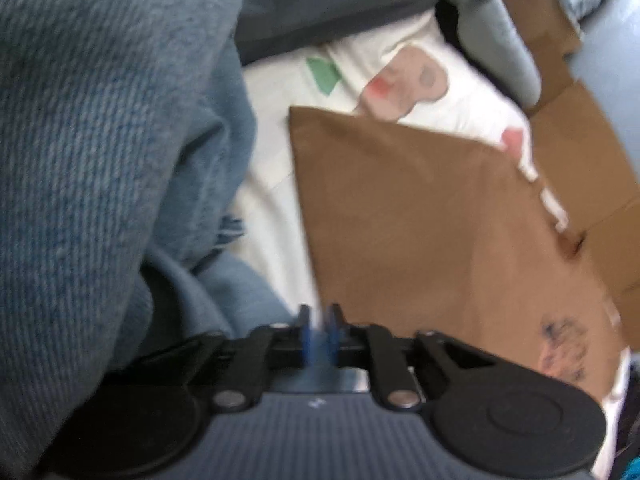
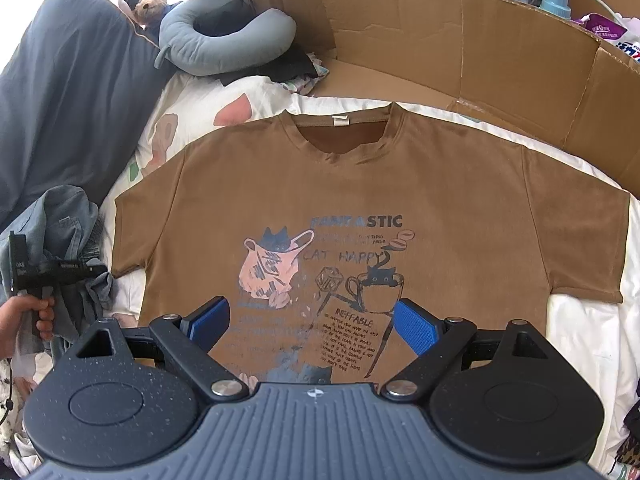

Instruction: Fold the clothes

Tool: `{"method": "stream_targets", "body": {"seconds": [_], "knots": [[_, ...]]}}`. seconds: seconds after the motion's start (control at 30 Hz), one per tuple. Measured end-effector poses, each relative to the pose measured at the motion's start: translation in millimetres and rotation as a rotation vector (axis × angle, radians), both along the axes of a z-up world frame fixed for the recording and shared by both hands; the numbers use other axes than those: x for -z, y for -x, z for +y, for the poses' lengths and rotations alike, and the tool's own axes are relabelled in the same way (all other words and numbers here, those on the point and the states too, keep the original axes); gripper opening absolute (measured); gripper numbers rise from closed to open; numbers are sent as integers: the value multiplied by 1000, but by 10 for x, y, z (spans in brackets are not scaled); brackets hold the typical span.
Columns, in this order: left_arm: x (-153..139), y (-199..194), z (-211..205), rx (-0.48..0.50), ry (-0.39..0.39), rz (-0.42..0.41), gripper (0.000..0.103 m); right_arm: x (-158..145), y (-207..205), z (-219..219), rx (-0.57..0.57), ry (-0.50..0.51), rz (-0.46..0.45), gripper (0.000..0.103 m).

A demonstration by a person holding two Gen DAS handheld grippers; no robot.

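White bedding [image 2: 580, 320] with a pastel print covers the bed, flattened cardboard [image 2: 460, 48] stands along its far edge, and a dark blue pillow [image 2: 68, 120], a grey neck pillow [image 2: 224, 40] and a small teddy bear [image 2: 149, 0] sit toward the far left corner. Spread flat across the middle of the bed is a brown T-shirt [image 2: 440, 200], print side up, collar toward the far edge, both short sleeves out to the sides. A rumpled blue denim garment [image 2: 76, 224] is bunched at the bed's left edge, just beside the shirt's left sleeve. The right gripper [image 2: 312, 320] hovers over the shirt's lower half with its blue pads wide apart and nothing between them. The left gripper [image 1: 319, 332] has its pads drawn nearly together; a pale blur sits in the thin gap, so I cannot tell whether cloth is pinched there. Denim fills the left of that view, close against the tool. A hand [image 2: 24, 320] holds the left tool by the denim heap. By my judgement the shirt is thin knit: light, limp, quick to wrinkle or drag on the bedding. It should be best taken at a doubled edge, such as a sleeve hem, shoulder seam or bottom hem, pinching both layers. The denim looks heavier and stiffer, gripped best at a seam or waistband.
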State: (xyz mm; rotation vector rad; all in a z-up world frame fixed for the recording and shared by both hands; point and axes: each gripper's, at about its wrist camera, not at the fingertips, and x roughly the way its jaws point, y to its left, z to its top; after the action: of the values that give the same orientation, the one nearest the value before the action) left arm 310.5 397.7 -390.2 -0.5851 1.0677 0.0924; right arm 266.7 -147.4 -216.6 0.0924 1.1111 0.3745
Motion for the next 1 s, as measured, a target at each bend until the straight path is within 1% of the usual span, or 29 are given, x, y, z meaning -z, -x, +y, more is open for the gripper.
{"method": "stream_targets", "body": {"seconds": [0.03, 0.07, 0.13, 0.27, 0.37, 0.47, 0.63, 0.7, 0.73, 0.77, 0.8, 0.87, 0.93, 1.0], "knots": [[5, -9, 2, -11, 30, -13, 31, -1, 5, 4, -1, 2, 0, 93], [14, -22, -1, -19, 44, -17, 32, -3, 9, 7, -2, 3, -1, 93], [49, -51, -11, -36, 55, -9, 33, -8, 12, 10, -3, 3, -2, 93], [152, -100, -25, -61, 57, 36, 33, -4, 18, 9, -8, 11, -3, 93], [201, -131, -24, -60, 69, 79, 33, 1, 21, -4, -9, 18, -3, 93], [223, -115, -18, -59, 93, 118, 34, -1, 14, -13, -9, 18, -7, 93], [240, -133, -7, -78, 105, 149, 33, 59, -12, 19, -16, 5, 0, 93], [240, -134, -13, -83, 93, 160, 30, 85, -23, 33, -19, -1, 3, 93], [240, -133, -17, -86, 84, 166, 25, 98, -29, 40, -20, -3, 4, 93], [240, -131, -21, -87, 75, 170, 18, 110, -34, 47, -22, -6, 6, 93], [240, -126, -23, -84, 66, 169, 17, 135, -44, 65, -23, -13, 8, 93], [220, -114, -29, -74, 50, 159, 10, 222, -83, 116, -19, -48, 19, 93], [185, -102, -35, -69, 33, 142, 7, 323, -113, 189, -28, -79, 29, 93], [144, -87, -49, -58, 7, 120, 6, 429, -138, 278, -45, -104, 39, 93]]}}
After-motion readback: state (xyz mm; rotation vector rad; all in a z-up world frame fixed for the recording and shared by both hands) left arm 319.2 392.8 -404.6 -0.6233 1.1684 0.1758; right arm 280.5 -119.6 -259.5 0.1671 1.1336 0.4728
